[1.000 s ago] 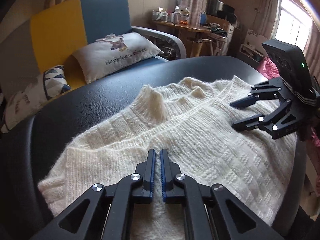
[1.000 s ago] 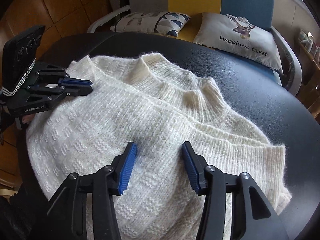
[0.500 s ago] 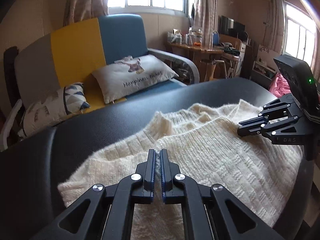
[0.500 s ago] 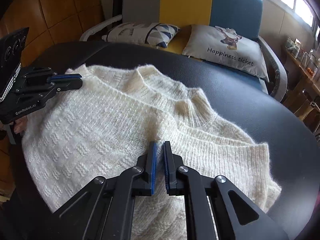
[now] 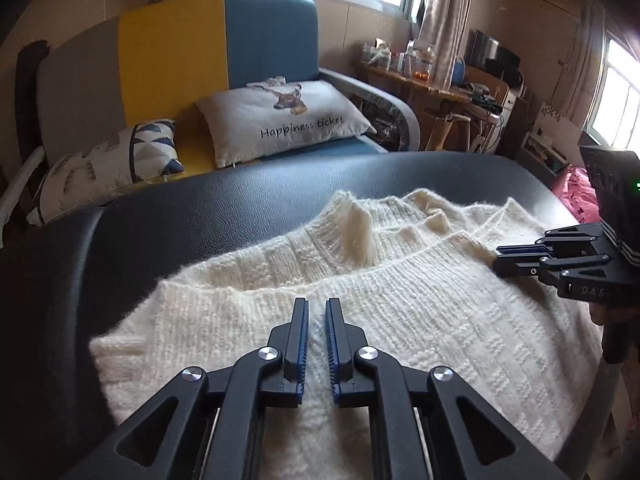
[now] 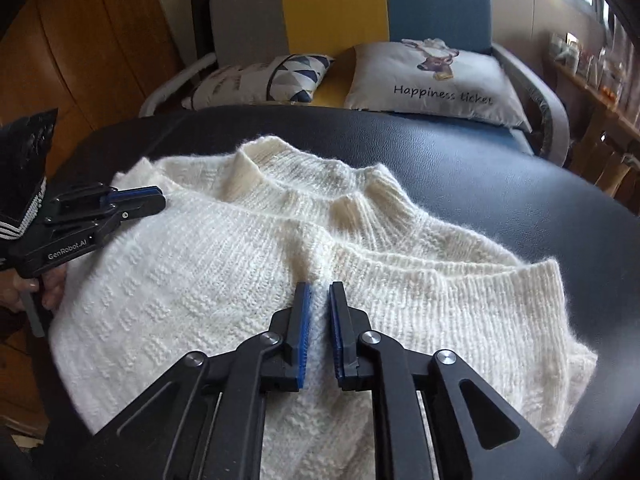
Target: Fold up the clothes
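left wrist view: a cream knit sweater (image 5: 400, 312) lay on the black padded worktop (image 5: 200, 216), taking up most of its near half. the knit was thick and fuzzy, ribbed near the upper edges and worked in small raised blocks lower down. it lay doubled over, one ribbed edge running across on top of another layer, and a ribbed cuff or collar stood up in a soft peak near the far edge. its long axis ran from lower left to the right, and the peaked end pointed away towards the sofa (image 5: 180, 52). the left hand-held gripper (image 5: 317, 320) had its jaws nearly together, just eased open a little, with a narrow ridge of knit between the blue pads. the right hand-held gripper (image 5: 500, 258) came in from the right edge, its tips on the sweater's right side.

right wrist view: the sweater (image 6: 200, 272) spread across the worktop (image 6: 520, 184) from left to right, ribbed neck (image 6: 320, 184) farthest away and pointing at the sofa cushions (image 6: 432, 80). the right hand-held gripper (image 6: 320, 312) was all but closed, a thin fold of knit pinched between its pads. the left hand-held gripper (image 6: 160, 200) lay at the sweater's left corner, jaws close together, fingers (image 6: 52, 292) showing beneath it.
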Tool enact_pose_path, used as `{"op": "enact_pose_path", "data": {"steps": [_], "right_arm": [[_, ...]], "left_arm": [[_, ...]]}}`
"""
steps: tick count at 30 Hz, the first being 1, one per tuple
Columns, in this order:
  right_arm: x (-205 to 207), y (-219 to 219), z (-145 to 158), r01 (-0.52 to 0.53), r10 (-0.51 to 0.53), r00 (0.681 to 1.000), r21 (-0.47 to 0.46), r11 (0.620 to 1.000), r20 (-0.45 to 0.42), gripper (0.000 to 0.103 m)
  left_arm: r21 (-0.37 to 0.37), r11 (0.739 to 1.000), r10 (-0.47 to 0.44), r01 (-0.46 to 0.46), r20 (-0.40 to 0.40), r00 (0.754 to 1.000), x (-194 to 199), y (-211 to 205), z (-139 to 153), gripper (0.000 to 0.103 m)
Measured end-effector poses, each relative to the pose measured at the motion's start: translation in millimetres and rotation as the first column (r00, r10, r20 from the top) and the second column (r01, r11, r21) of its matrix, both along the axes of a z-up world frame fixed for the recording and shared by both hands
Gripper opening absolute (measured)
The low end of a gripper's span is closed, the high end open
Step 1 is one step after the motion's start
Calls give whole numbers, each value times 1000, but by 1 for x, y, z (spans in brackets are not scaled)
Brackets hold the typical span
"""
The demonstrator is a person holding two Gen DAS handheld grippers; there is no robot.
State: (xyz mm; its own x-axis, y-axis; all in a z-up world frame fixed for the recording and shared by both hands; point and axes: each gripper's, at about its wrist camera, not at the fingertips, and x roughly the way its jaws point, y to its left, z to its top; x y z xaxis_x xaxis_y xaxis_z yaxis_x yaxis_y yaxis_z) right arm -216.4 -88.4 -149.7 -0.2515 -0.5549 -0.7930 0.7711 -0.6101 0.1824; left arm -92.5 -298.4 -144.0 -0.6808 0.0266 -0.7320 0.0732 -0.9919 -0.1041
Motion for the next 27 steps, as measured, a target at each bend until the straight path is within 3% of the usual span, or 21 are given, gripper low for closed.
{"op": "enact_pose_path", "data": {"steps": [3, 5, 7, 11, 12, 15, 17, 21, 25, 27], "right_arm": [[0, 9, 8, -18, 18, 1000, -37, 999, 24, 13], [-3, 13, 9, -6, 8, 999, -53, 999, 41, 20], [-7, 14, 4, 14, -13, 999, -22, 1000, 49, 20], [-18, 15, -7, 54, -57, 997, 62, 997, 58, 22], [-20, 17, -9, 64, -67, 996, 65, 996, 51, 22], [-25, 19, -17, 155, -145, 986, 137, 978, -80, 23], [-31, 24, -21, 175, -170, 984, 109, 979, -56, 23], [-28, 26, -14, 163, -158, 986, 114, 980, -53, 24], [-10, 25, 6, 119, -113, 991, 86, 989, -73, 26], [3, 21, 14, 76, -70, 994, 70, 995, -80, 26]], "left_arm": [[9, 1000, 10, -10, -48, 999, 12, -4, 13, 9], [7, 1000, 6, -6, -67, 998, 15, -4, 18, 9], [-16, 1000, -6, 5, -69, 998, 14, -2, 18, 9], [-38, 999, -17, 18, 31, 999, 2, -1, -9, 9], [-27, 1000, -15, 16, 33, 999, 2, -2, -12, 9], [11, 1000, -3, 3, 38, 999, 1, -6, -15, 10], [11, 1000, 2, -2, 34, 999, 4, -5, -14, 10], [33, 999, 8, -8, -11, 1000, 13, -7, 3, 10], [9, 1000, -5, 5, -35, 999, 24, -9, 14, 10], [-5, 1000, 13, -13, 2, 1000, 21, -15, 3, 10]]}}
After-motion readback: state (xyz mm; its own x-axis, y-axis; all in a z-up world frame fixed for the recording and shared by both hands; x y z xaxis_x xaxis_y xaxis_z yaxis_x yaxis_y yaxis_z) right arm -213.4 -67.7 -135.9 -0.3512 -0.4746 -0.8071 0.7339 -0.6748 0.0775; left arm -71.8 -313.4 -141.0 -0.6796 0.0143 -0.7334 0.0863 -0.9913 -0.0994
